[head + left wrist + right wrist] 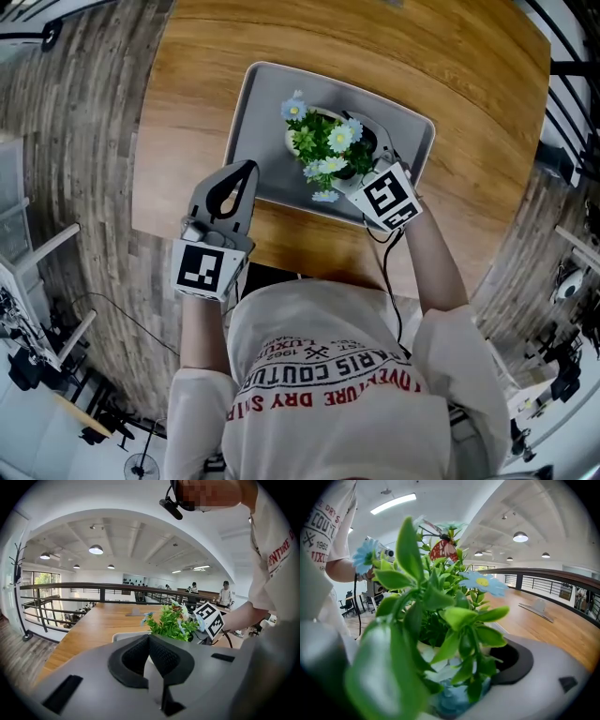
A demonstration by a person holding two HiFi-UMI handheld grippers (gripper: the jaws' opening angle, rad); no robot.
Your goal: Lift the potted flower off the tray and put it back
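Tray [262,122]: grey, rectangular, lying on the wooden table [450,84]; every place below is given from it
Potted flower [326,145]: within the tray's outline, toward its far right part; pale pot, green leaves, white and pale blue blooms; whether the pot stands on the tray or is just clear of it cannot be told
Right gripper [367,142]: reaches in over the tray's near right edge, its marker cube [389,197] above that edge
Right claw: closed round the pot, with foliage filling its own view [436,606] and the dark pad [518,663] of one jaw showing beside the pot; the other jaw is lost behind blurred leaves
Left gripper [246,171]: at the tray's near left edge, tip pointing toward the tray, well apart from the flower
Left claw [151,641]: narrow, the jaws brought together with nothing between them; the tray rim [124,636] and the flower [171,623] lie beyond its tip
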